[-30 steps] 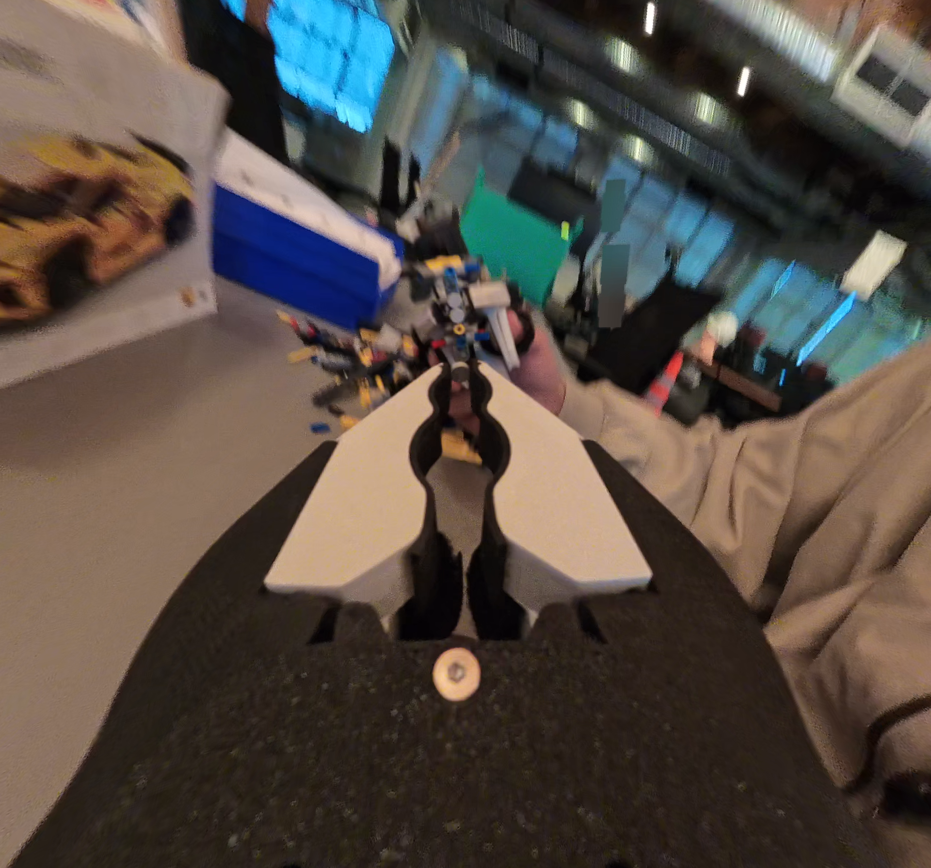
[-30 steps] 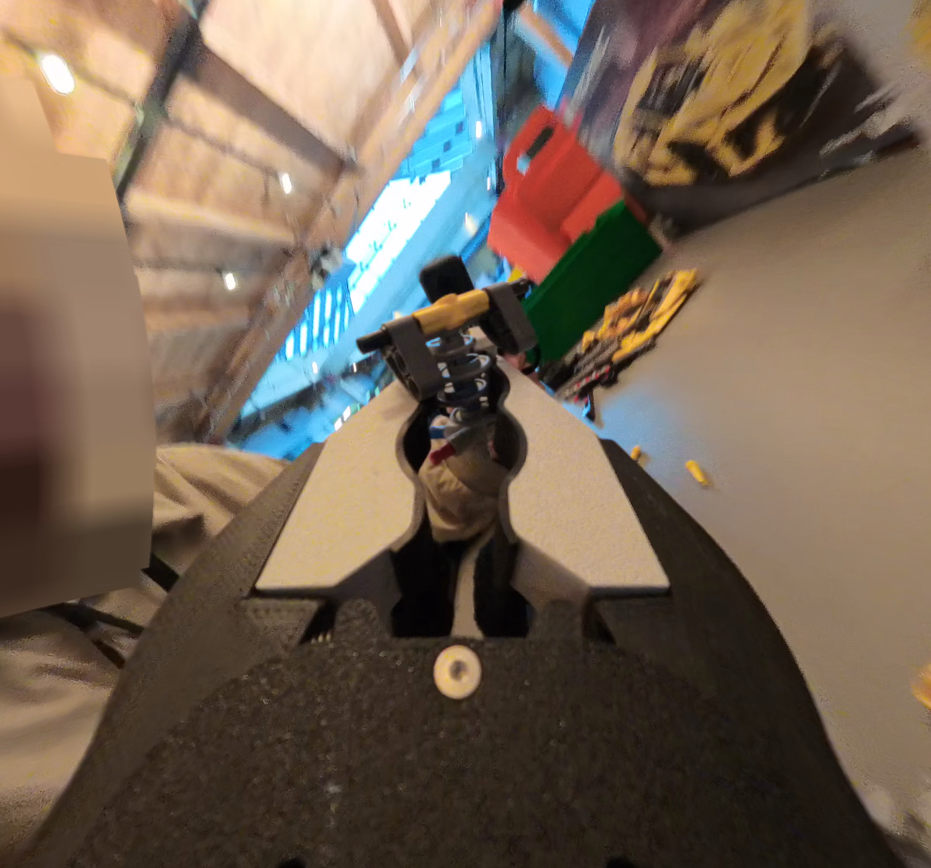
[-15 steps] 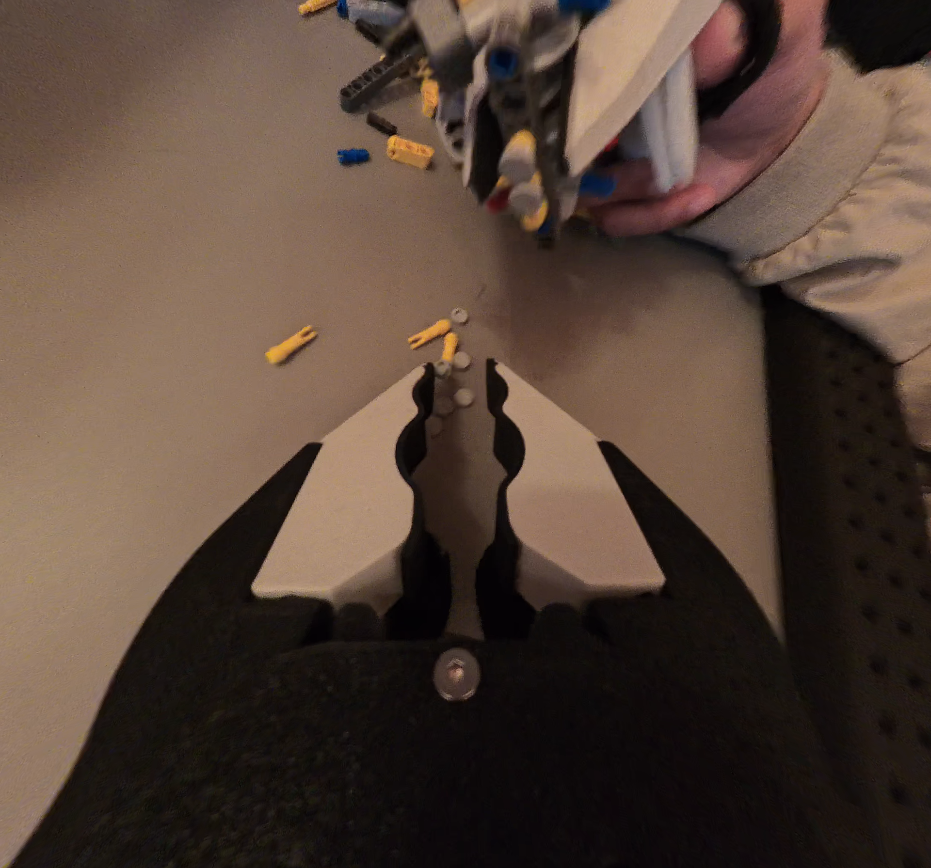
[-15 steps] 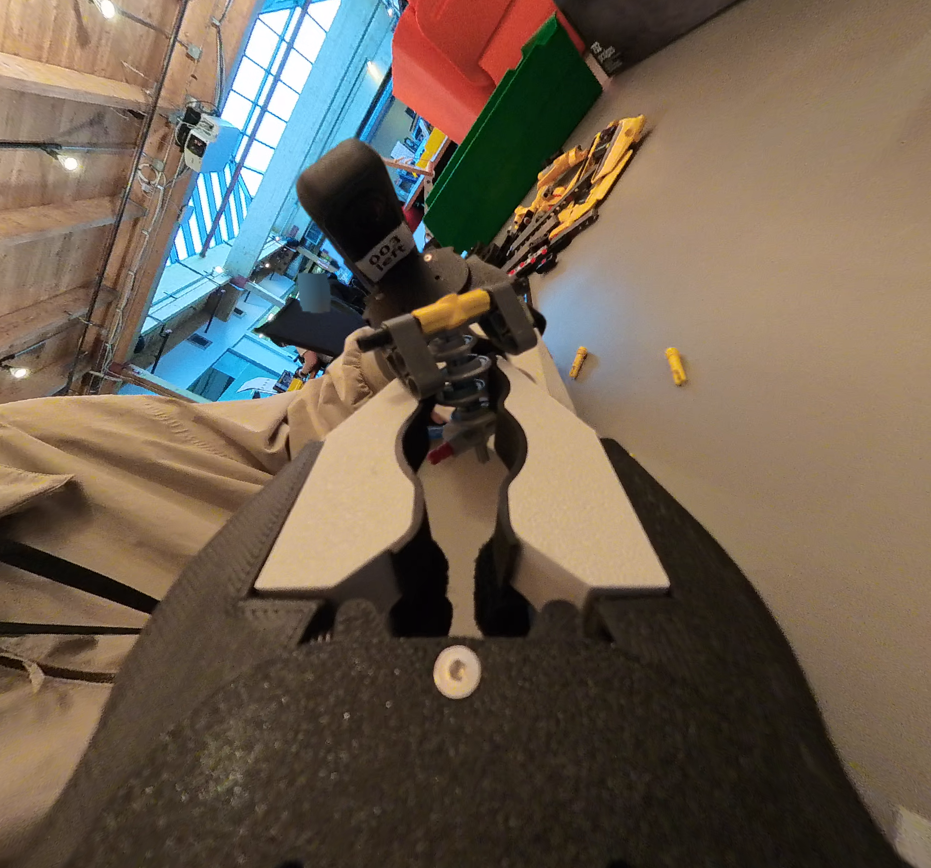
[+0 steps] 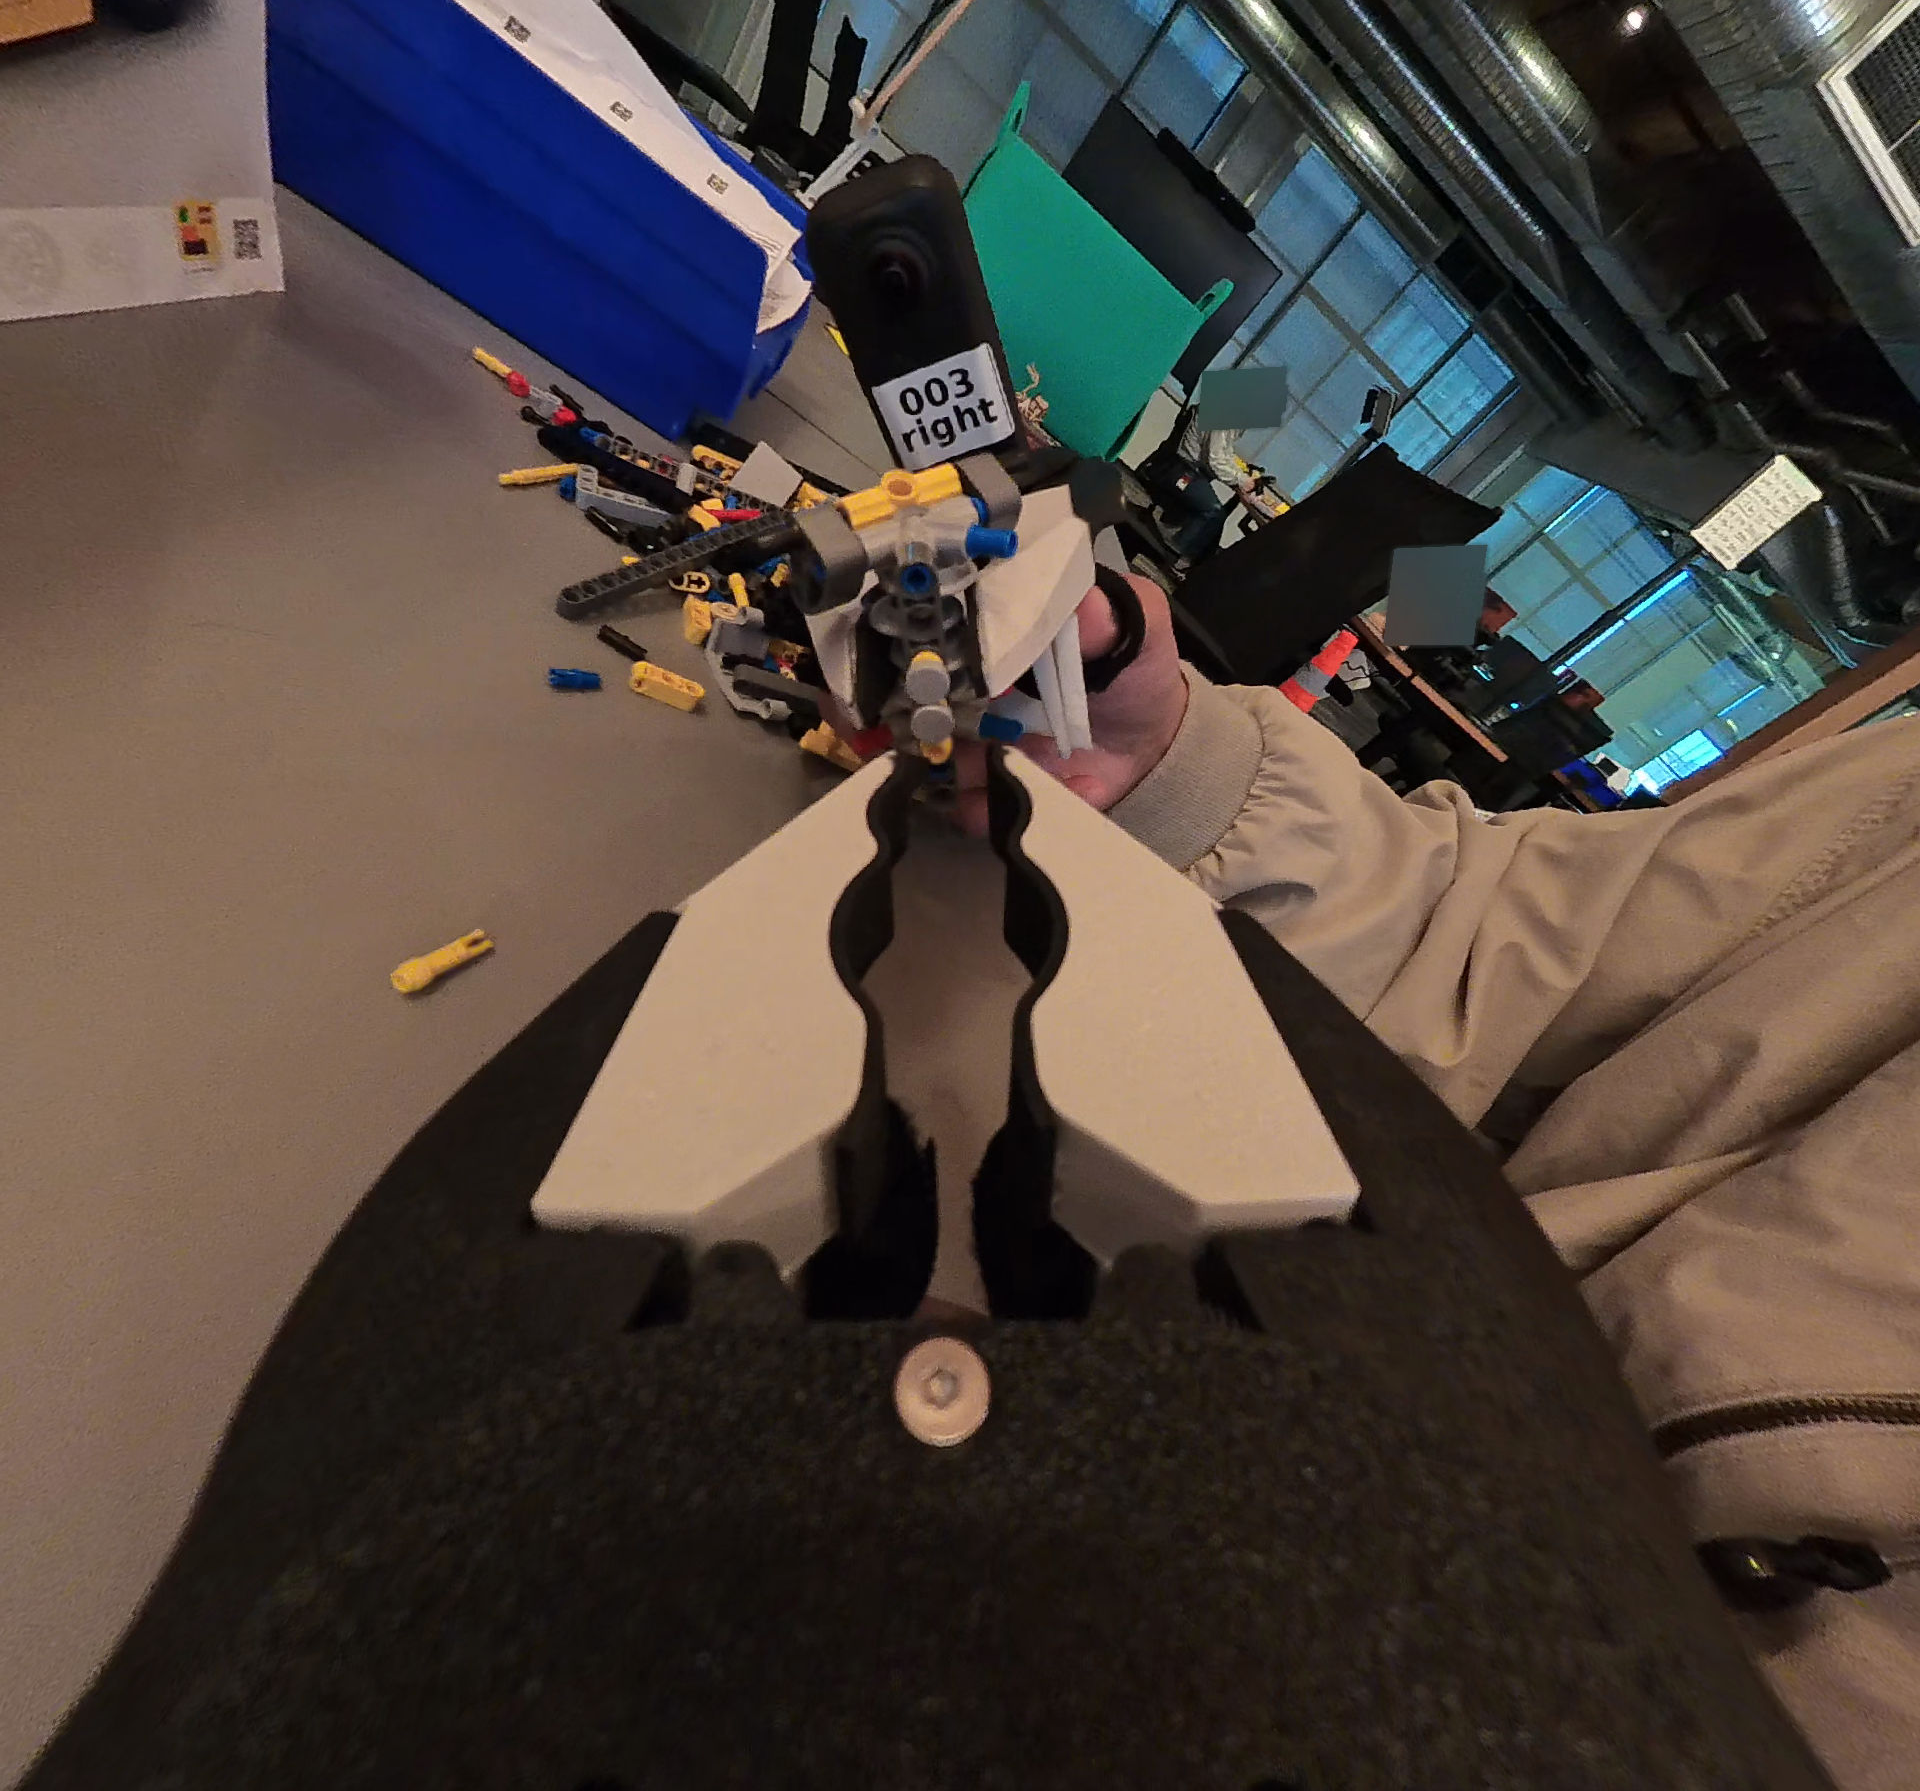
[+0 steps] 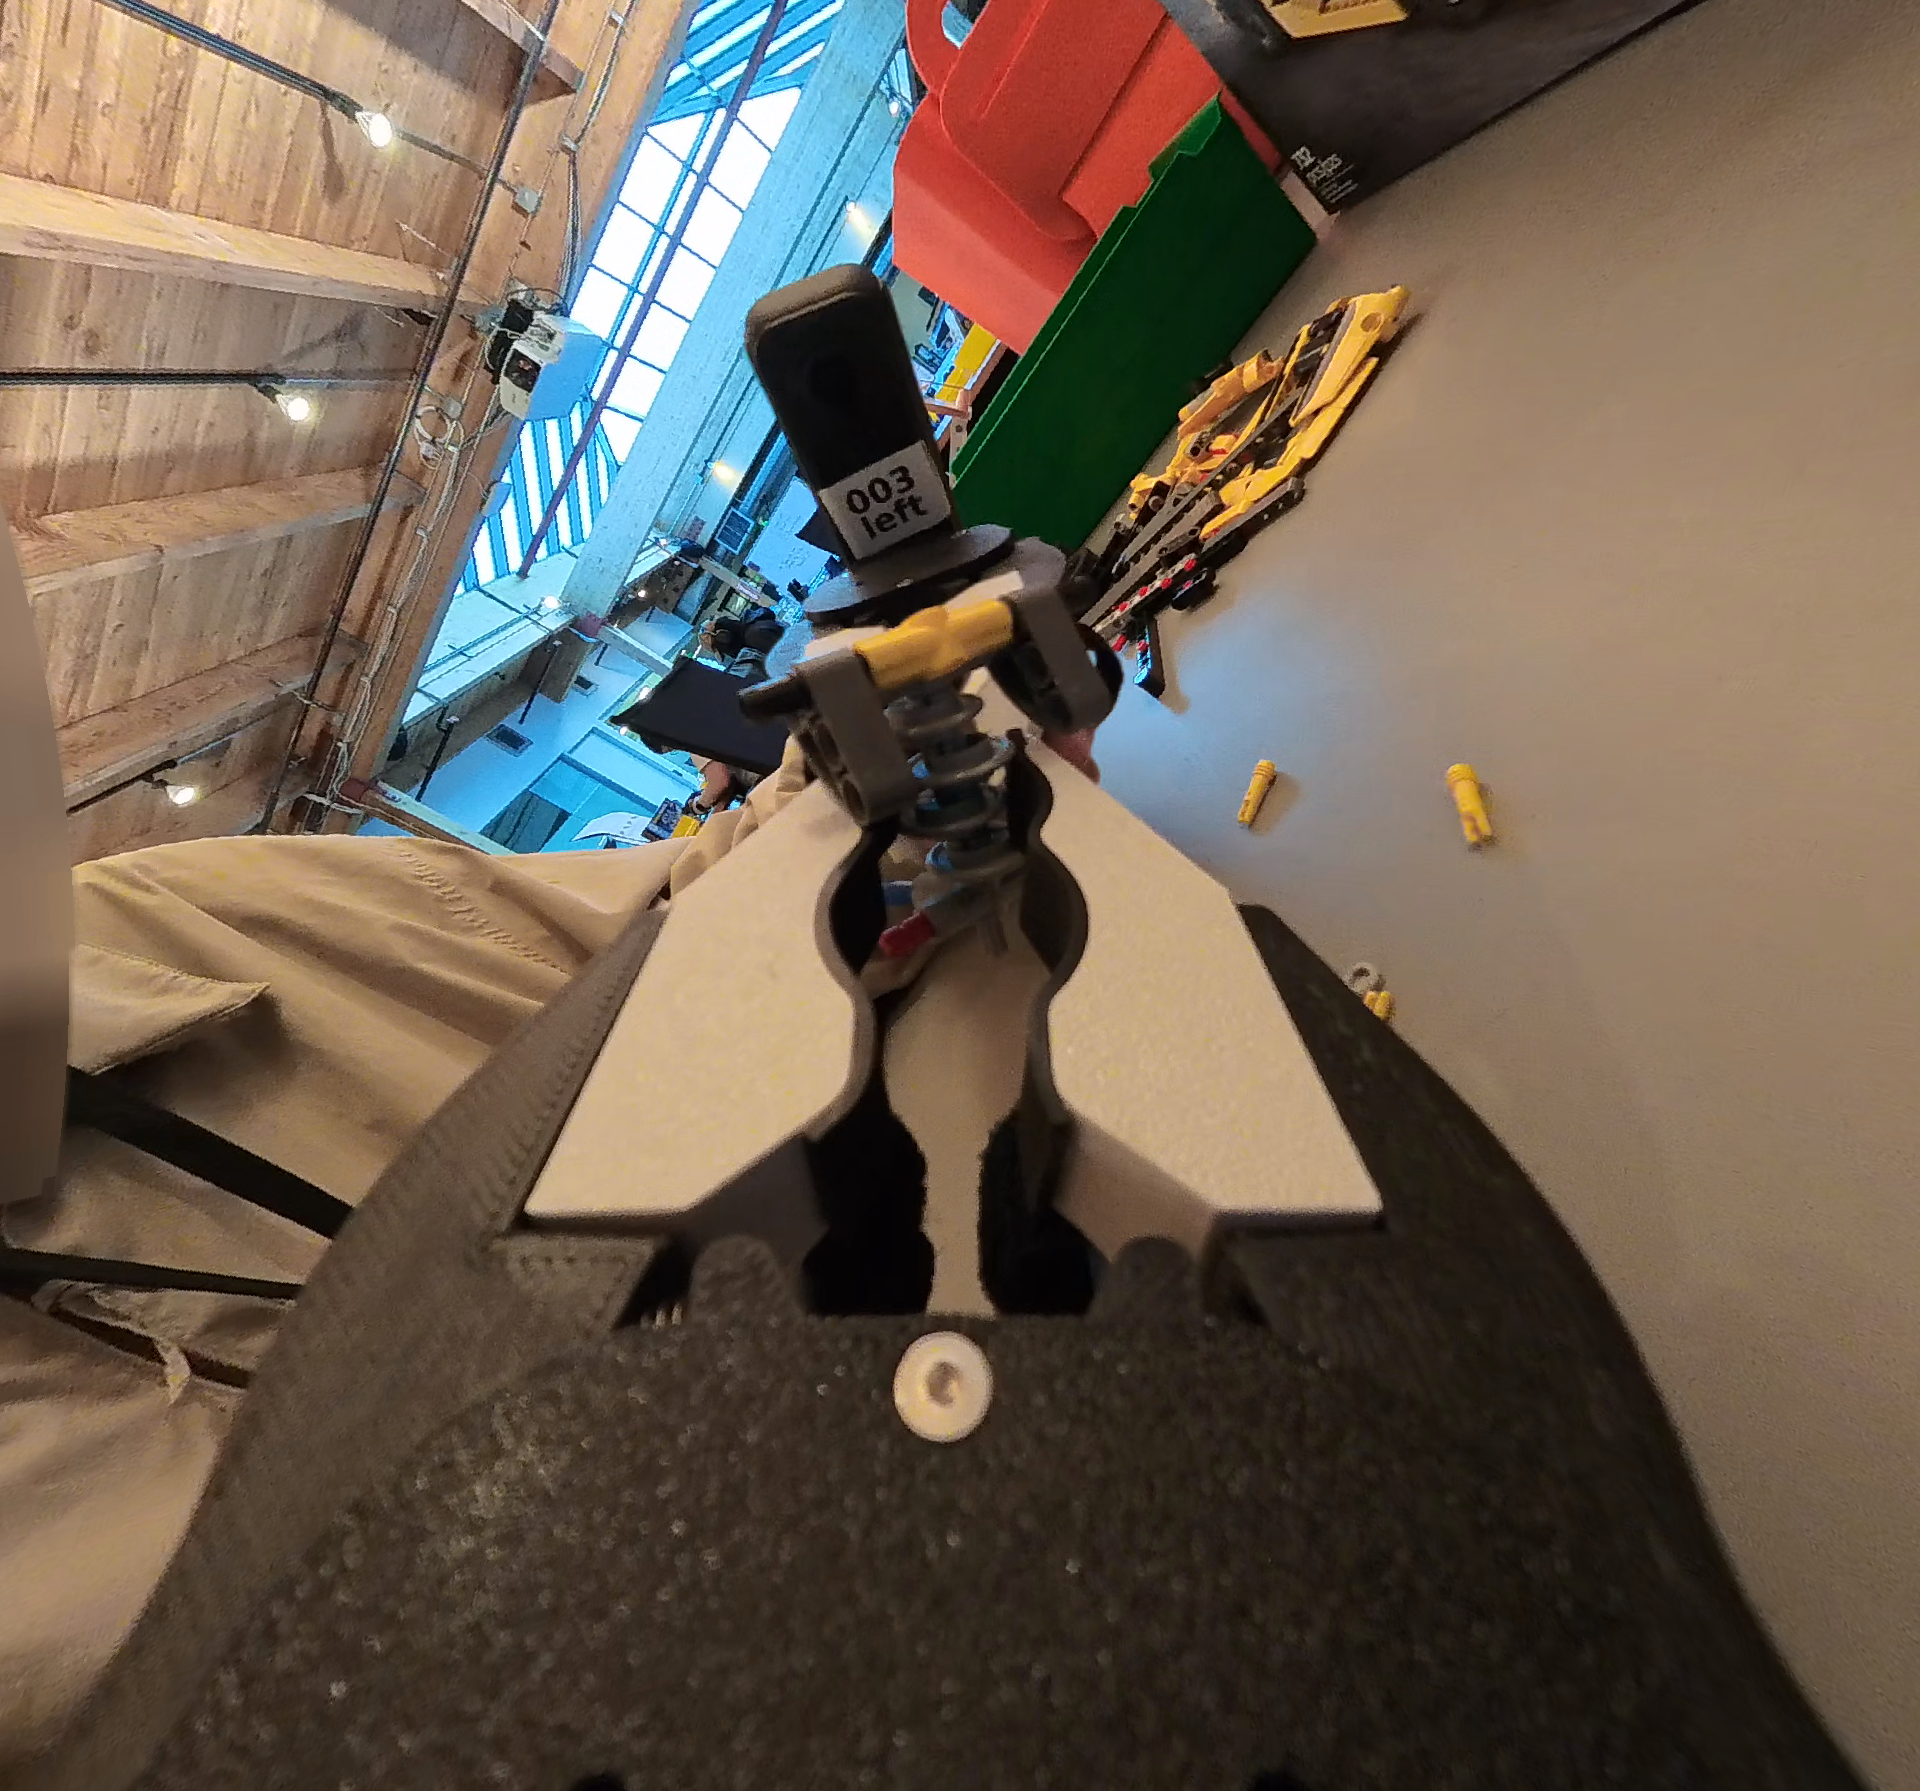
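My right gripper (image 6: 951, 806) is shut on a small brick assembly (image 6: 940, 640): grey frame, yellow connector on top, coil spring between the pads. In the left wrist view the right gripper (image 5: 914, 640) holds the assembly (image 5: 904, 546) up above the grey table (image 5: 260, 702), with blue pins and grey round studs facing me. My left gripper (image 5: 945, 775) is open, its tips around the assembly's dark lower end. There is a gap between that end and my right-hand pad. In the right wrist view only the left gripper's camera (image 6: 842, 422) shows clearly behind the assembly.
A pile of loose bricks (image 5: 675, 515) lies by a blue bin (image 5: 499, 172). One yellow pin (image 5: 442, 962) lies alone. The right wrist view shows a part-built yellow car (image 6: 1268, 422), green (image 6: 1132, 328) and red (image 6: 1018, 110) bins, and two yellow pins (image 6: 1255, 791). The grippers are tip to tip, or close to it.
My left gripper dipped to the table with its jaws wider, over small grey and yellow bits. It is back at the assembly's lower end with jaws narrower. My right gripper kept its hold.
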Available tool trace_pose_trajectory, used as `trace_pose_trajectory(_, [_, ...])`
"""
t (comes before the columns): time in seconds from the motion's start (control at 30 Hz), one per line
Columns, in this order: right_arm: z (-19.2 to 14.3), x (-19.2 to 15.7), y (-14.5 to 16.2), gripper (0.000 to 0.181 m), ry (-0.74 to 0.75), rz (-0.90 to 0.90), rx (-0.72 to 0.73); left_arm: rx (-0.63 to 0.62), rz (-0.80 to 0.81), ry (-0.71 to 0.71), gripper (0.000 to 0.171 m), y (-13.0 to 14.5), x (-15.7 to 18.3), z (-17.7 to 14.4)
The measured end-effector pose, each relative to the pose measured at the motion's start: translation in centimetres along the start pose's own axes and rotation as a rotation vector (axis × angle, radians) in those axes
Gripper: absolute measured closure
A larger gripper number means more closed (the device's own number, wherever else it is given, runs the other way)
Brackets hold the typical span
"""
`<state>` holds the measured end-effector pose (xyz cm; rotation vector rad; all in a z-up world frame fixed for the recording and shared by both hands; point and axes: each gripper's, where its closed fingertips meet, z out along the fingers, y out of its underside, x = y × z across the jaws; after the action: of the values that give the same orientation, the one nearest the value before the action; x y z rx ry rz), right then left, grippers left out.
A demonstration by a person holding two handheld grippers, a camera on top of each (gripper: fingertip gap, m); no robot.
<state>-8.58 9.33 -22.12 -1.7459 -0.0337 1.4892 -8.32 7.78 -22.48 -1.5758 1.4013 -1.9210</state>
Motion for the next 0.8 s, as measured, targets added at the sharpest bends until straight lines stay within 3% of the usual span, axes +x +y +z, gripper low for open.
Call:
trace_pose_trajectory(0.4, [0.1,-0.8,-0.3,0.163,-0.025,-0.038,0.016,0.029,0.024,0.003,0.169,-0.6,0.3,-0.5])
trace_pose_trajectory(0.53, [-5.8,-0.7,-4.8,0.164,0.048,-0.106,0.224,0.217,0.039,-0.074,0.171,-4.9,-1.4,-6.5])
trace_pose_trajectory(0.6, [-5.7,-0.7,-4.3,0.164,0.048,-0.104,0.192,0.171,0.061,-0.103,0.171,-4.8,-2.1,-7.3])
trace_pose_trajectory(0.73, [-2.3,-1.7,-2.3,0.163,-0.024,-0.084,0.101,0.062,0.015,-0.032,0.17,-2.0,-0.6,-3.0])
trace_pose_trajectory(0.8, [-1.1,-1.9,-1.5,0.163,-0.064,-0.06,0.073,0.017,0.047,-0.016,0.159,-0.8,0.4,-1.0])
